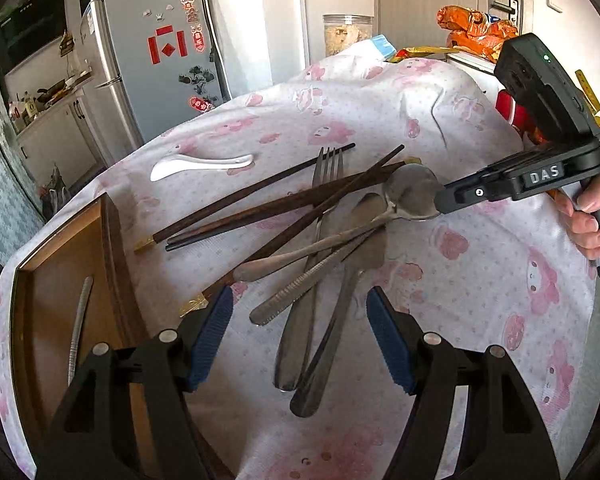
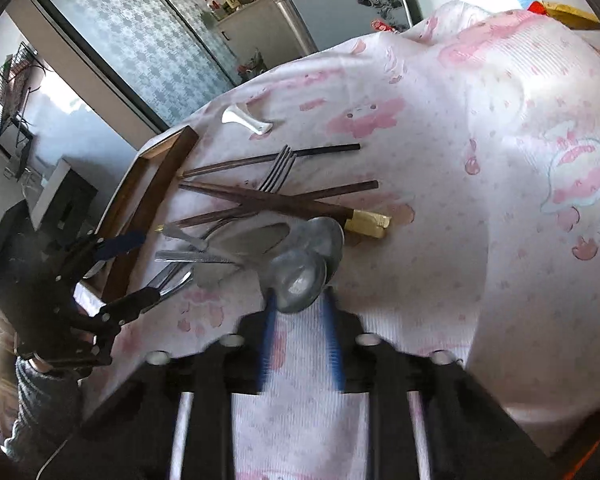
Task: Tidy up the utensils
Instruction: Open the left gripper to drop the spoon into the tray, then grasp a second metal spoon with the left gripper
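We read "DAS" on the black right gripper (image 1: 440, 202), whose ribbed blue pads pinch the round steel spoon (image 1: 412, 196). Our left gripper (image 1: 300, 336) stands apart above the metal cutlery pile (image 1: 320, 280).

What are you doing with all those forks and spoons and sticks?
A person is sorting a heap of metal cutlery and dark wooden chopsticks on a pink-patterned tablecloth. The right gripper has its jaws closed on the bowl of a round metal spoon. The left gripper hovers open over the handles, holding nothing. A wooden tray at the side holds one metal utensil. A white ceramic spoon lies apart.
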`<state>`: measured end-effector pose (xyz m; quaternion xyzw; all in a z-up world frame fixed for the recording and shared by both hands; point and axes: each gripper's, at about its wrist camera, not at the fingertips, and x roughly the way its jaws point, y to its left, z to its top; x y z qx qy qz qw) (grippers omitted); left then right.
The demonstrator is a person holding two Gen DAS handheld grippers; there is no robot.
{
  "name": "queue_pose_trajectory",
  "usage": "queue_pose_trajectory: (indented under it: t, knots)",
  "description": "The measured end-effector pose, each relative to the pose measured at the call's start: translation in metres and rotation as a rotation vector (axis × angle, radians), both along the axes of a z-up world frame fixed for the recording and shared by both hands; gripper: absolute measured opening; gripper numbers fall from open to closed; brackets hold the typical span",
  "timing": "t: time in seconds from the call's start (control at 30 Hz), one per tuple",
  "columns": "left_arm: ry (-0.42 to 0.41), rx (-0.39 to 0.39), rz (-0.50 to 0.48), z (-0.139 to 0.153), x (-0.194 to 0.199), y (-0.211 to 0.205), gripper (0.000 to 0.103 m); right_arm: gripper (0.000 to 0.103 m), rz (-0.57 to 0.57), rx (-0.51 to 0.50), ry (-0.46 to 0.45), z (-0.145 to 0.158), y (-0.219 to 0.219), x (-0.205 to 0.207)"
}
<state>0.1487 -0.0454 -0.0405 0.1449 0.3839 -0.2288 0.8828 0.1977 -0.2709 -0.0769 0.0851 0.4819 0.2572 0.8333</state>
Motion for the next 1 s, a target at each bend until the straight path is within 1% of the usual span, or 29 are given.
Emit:
queue_pose_trajectory:
  t: [0.03,0.13,0.23,0.37,0.5,0.53,0.6,0.67,0.73,0.77,0.8,0.83,1.0]
  knots:
    - [-0.001,0.004,-0.001,0.000,0.000,0.000,0.072,0.007,-0.001,-0.009,-0.007,0.000,0.000,-0.002]
    - [-0.011,0.019,-0.012,-0.001,0.002,-0.003,0.072,0.006,0.015,-0.013,-0.019,0.005,-0.001,-0.004]
    - [-0.020,0.035,-0.029,-0.004,0.005,-0.009,0.072,0.004,0.027,-0.020,-0.053,0.014,-0.006,-0.012]
    - [-0.038,0.047,-0.049,-0.004,0.011,-0.020,0.072,0.001,0.057,0.024,-0.094,0.032,-0.013,-0.017]
    - [-0.034,0.051,-0.056,-0.004,0.019,-0.031,0.071,0.001,0.086,0.077,-0.131,0.052,-0.018,-0.021]
    - [-0.032,0.052,-0.057,-0.005,0.021,-0.033,0.069,0.001,0.096,0.090,-0.138,0.056,-0.019,-0.022]
    - [-0.027,0.049,-0.061,-0.005,0.027,-0.039,0.060,0.001,0.105,0.102,-0.149,0.062,-0.019,-0.023]
    - [-0.021,0.045,-0.070,-0.006,0.030,-0.043,0.057,0.001,0.119,0.118,-0.159,0.067,-0.018,-0.023]
    - [-0.024,0.056,-0.083,-0.008,0.032,-0.048,0.053,0.001,0.126,0.124,-0.168,0.072,-0.017,-0.024]
    - [-0.020,0.063,-0.092,-0.010,0.034,-0.051,0.044,0.001,0.126,0.125,-0.175,0.075,-0.017,-0.024]
    - [-0.010,0.047,-0.104,-0.010,0.035,-0.052,0.024,0.001,0.123,0.124,-0.182,0.078,-0.017,-0.023]
    - [-0.004,0.039,-0.106,-0.010,0.035,-0.052,0.021,0.001,0.118,0.118,-0.190,0.080,-0.017,-0.023]
    - [-0.029,0.044,-0.100,0.000,0.024,-0.053,0.017,0.001,0.110,0.130,-0.207,0.089,-0.012,-0.016]
